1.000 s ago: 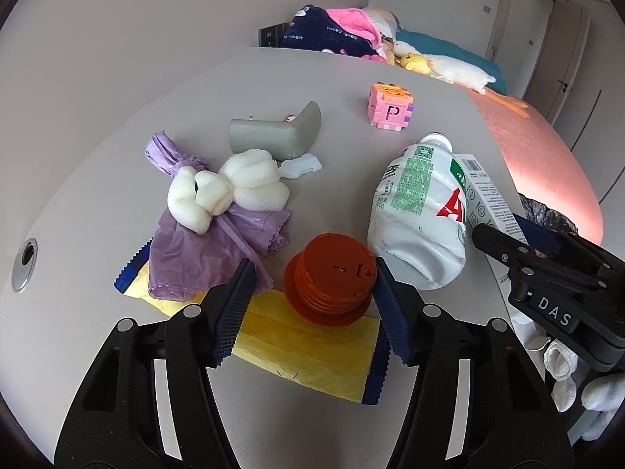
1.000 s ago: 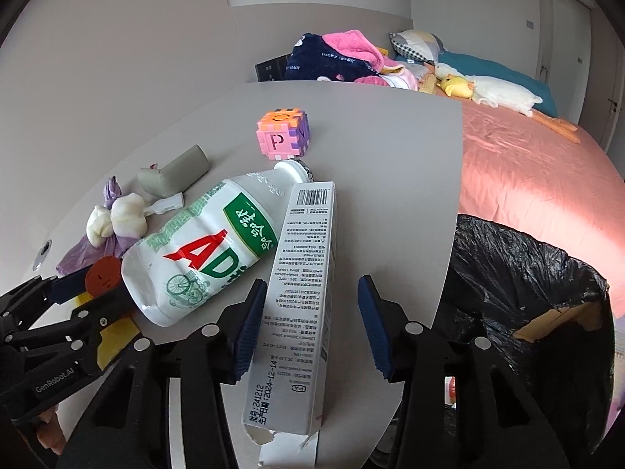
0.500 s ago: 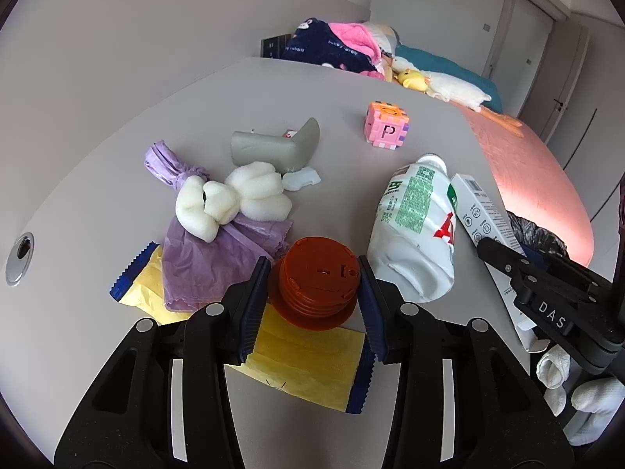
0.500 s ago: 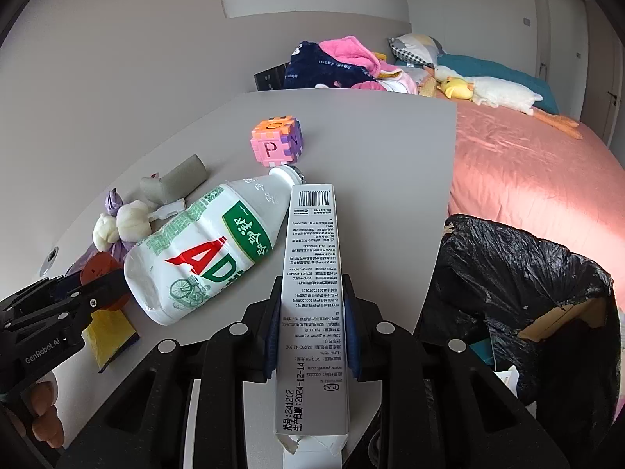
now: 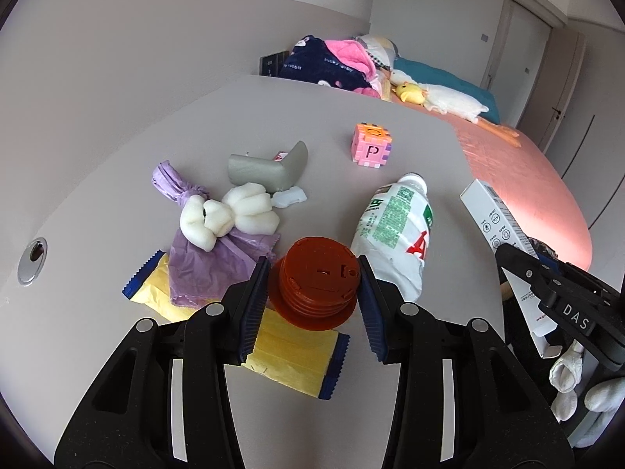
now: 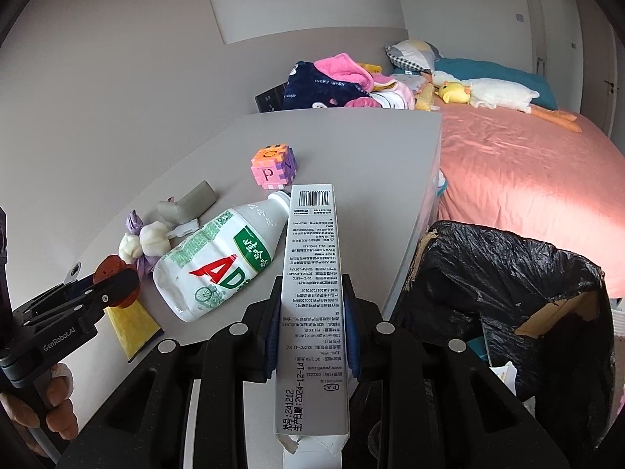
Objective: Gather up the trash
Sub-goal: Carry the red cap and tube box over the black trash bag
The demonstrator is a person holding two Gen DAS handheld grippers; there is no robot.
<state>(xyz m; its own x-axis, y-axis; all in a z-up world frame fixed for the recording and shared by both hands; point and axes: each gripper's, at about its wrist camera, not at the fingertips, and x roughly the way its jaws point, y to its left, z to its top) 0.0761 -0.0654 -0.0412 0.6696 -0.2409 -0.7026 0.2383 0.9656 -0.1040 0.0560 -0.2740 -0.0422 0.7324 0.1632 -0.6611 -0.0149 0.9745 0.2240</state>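
Observation:
My left gripper (image 5: 312, 305) is shut on a red ribbed cap (image 5: 318, 277), its blue pads pressing both sides just above a yellow packet (image 5: 293, 355). A long white carton (image 6: 312, 273) with a barcode sits clamped in my right gripper (image 6: 310, 320), pointing away over the grey table (image 6: 371, 156). That carton (image 5: 496, 219) and the right gripper's black frame also show at the right of the left wrist view. Right of the table edge stands a bin lined with a black bag (image 6: 508, 293). A crushed white AD bottle (image 5: 394, 234) lies between the two grippers.
On the table lie a purple plastic bag (image 5: 211, 258), white foam pieces (image 5: 230, 215), a grey corner piece (image 5: 265, 168) and a pink letter cube (image 5: 369, 150). A bed with a pink sheet (image 6: 527, 179), clothes and plush toys lies beyond. A person's hand (image 6: 54, 402) holds the left gripper.
Both grippers stood open around their things a second ago. The left has shut on the red cap and the right on the white carton, and both have risen a little.

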